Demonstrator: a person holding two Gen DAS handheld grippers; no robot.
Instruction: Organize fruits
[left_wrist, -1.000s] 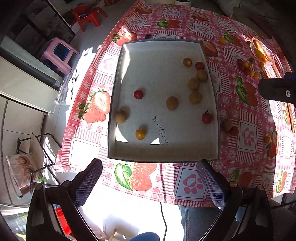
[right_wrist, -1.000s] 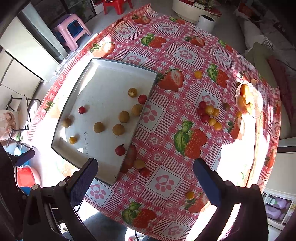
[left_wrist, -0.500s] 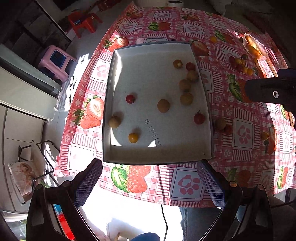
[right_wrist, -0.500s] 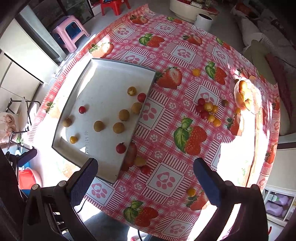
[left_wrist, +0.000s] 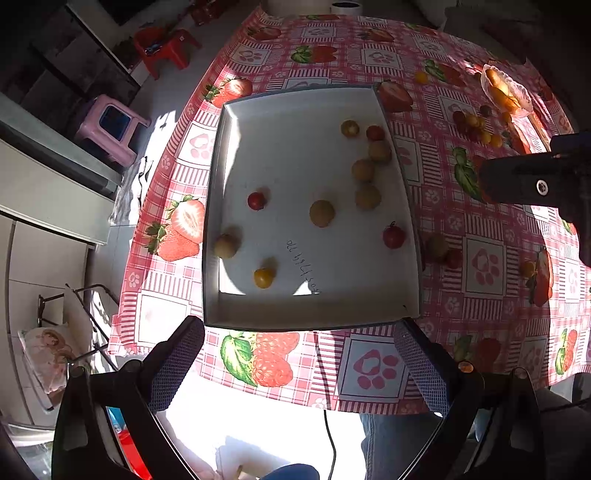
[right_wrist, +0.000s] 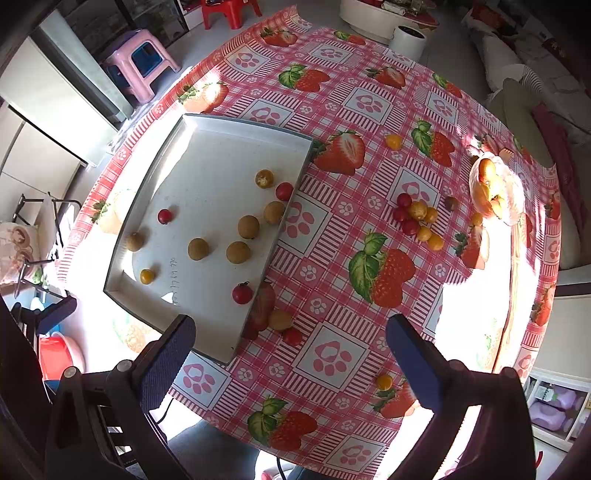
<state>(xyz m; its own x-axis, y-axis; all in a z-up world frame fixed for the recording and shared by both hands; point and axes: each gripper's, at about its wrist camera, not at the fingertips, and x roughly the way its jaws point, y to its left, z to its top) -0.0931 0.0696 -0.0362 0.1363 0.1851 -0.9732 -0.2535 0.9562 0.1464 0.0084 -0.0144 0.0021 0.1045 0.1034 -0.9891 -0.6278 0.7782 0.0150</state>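
Left wrist view: the left gripper (left_wrist: 295, 363) hangs above the near table edge, jaws wide apart with nothing between them. A white tray (left_wrist: 258, 129) lies on the strawberry cloth (left_wrist: 484, 266) at 12 o'clock from it. Ten small fruits sit in the tray — a red tomato (left_wrist: 256, 200) left of centre, a yellow one (left_wrist: 263, 277) near the front wall, a brown fruit (left_wrist: 321, 213) at centre, and a stemmed red tomato (left_wrist: 393, 236) at 3 o'clock, close to the right wall.

Right wrist view: the right gripper (right_wrist: 290, 358) is likewise spread open and empty. Just beyond its left finger (right_wrist: 168, 360) lies the tray's near corner (right_wrist: 221, 356). Two loose fruits — brown (right_wrist: 280, 319) and red (right_wrist: 292, 336) — rest on the cloth beside the tray's right wall. A cluster (right_wrist: 417, 220) of red and yellow tomatoes sits at 1 o'clock, well apart from the tray, near a dish (right_wrist: 517, 199) of orange fruit. One yellow tomato (right_wrist: 384, 382) lies beside the right finger.
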